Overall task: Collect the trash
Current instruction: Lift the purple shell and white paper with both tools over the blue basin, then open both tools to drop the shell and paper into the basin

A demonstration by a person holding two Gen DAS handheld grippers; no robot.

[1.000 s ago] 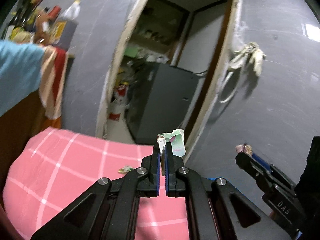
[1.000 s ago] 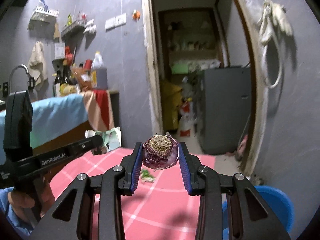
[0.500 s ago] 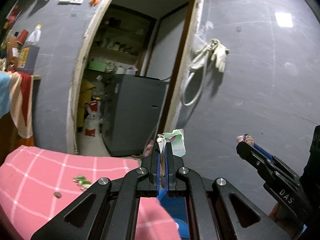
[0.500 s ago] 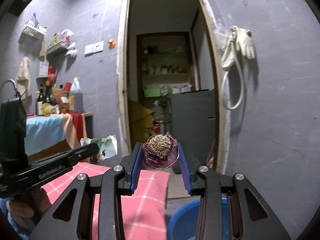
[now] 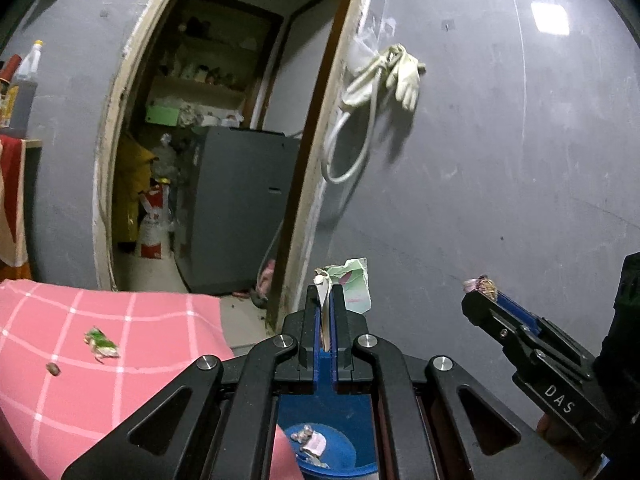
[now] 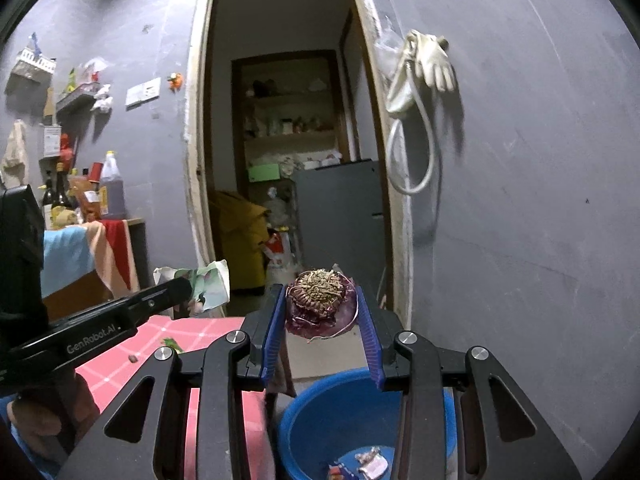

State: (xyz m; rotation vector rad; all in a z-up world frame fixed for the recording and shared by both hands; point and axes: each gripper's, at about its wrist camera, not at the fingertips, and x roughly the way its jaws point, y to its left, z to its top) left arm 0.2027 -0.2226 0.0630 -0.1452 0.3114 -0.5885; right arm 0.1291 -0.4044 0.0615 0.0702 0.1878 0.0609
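Observation:
My left gripper (image 5: 329,300) is shut on a crumpled pale green and white wrapper (image 5: 352,286), which sticks up past the fingertips. A purple onion end (image 6: 320,304) with dried roots on top sits between the blue pads of my right gripper (image 6: 322,312), which is shut on it. Both hang above a blue bin (image 6: 340,412), low on the floor past the table's edge, with scraps inside (image 5: 310,440). In the left wrist view the right gripper (image 5: 480,292) shows at the right; in the right wrist view the left gripper (image 6: 180,284) and its wrapper (image 6: 210,286) show at the left.
A table under a pink checked cloth (image 5: 132,344) lies to the left, with a green scrap (image 5: 100,344) and a small brown bit (image 5: 53,368) on it. Ahead are an open doorway (image 6: 280,140) to a storeroom and a grey wall with hanging gloves (image 6: 424,68).
Both grippers have swung right, off the pink table toward the doorway wall. The blue bin has come into view beneath them. Each still grips its piece of trash.

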